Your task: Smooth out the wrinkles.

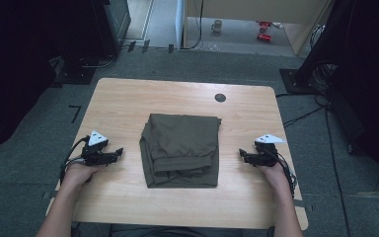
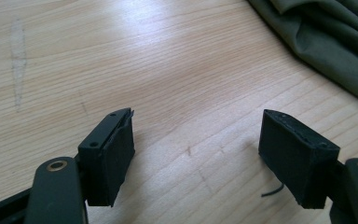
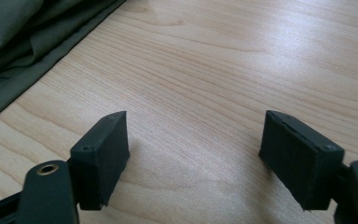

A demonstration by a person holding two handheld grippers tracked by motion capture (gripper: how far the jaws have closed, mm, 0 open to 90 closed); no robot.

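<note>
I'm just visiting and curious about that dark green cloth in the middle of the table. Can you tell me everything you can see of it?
The cloth is a dark olive-green piece of fabric, matte and soft-looking, folded into a roughly square bundle with several layers and creases showing, loosest along its near edge. It lies flat at the middle of the wooden table. Nothing touches it: the left claw and right claw rest open on either side, apart from it. Its folded edge also shows in the left gripper view and the right gripper view.
</note>
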